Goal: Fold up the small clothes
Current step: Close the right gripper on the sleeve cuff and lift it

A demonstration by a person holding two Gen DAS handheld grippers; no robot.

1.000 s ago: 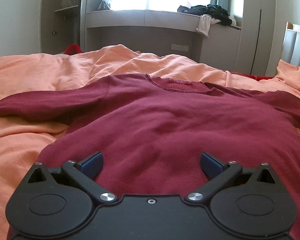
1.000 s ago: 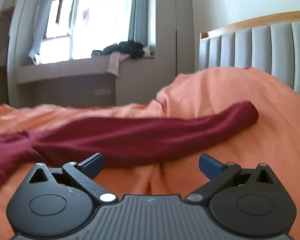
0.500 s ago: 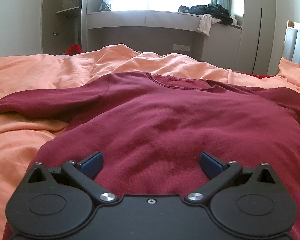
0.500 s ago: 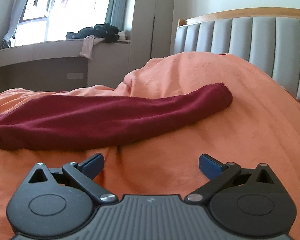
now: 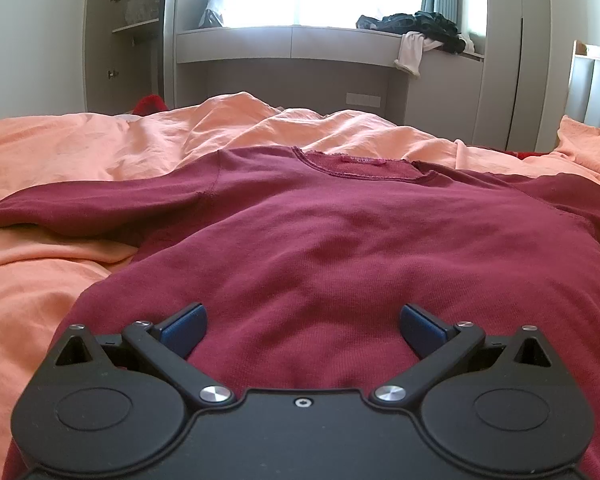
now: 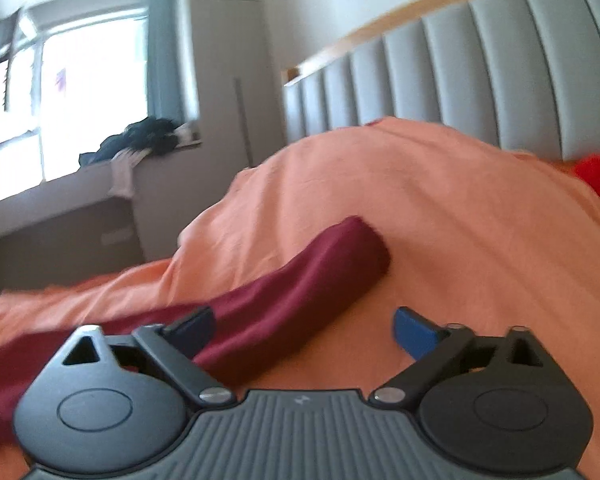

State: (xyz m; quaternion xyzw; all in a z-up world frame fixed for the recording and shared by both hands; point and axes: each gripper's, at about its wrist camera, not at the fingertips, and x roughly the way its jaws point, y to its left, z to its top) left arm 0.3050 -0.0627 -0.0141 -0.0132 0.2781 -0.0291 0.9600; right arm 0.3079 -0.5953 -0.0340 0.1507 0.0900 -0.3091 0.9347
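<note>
A dark red long-sleeved sweater [image 5: 340, 248] lies spread flat on the orange bedcover [image 5: 80, 152], collar at the far side, sleeves out to both sides. My left gripper [image 5: 302, 326] hovers open over the sweater's near hem, nothing between its blue pads. In the right wrist view the sweater's right sleeve [image 6: 312, 280] runs from lower left up to its cuff on the orange cover. My right gripper [image 6: 304, 330] is over the sleeve's lower part; its jaws are closing, with the sleeve passing beside the left pad and the pads not pressing on it.
A grey padded headboard [image 6: 480, 72] stands behind a mound in the cover. A window ledge [image 5: 300, 44] holds a pile of dark clothes [image 5: 416, 24]. A red item [image 6: 596, 184] lies near the headboard. Shelves [image 5: 136, 28] stand at the far left.
My right gripper has swung right along the sleeve toward the cuff and rolled, so the view now tilts; its jaws have narrowed a little. The left gripper has not moved.
</note>
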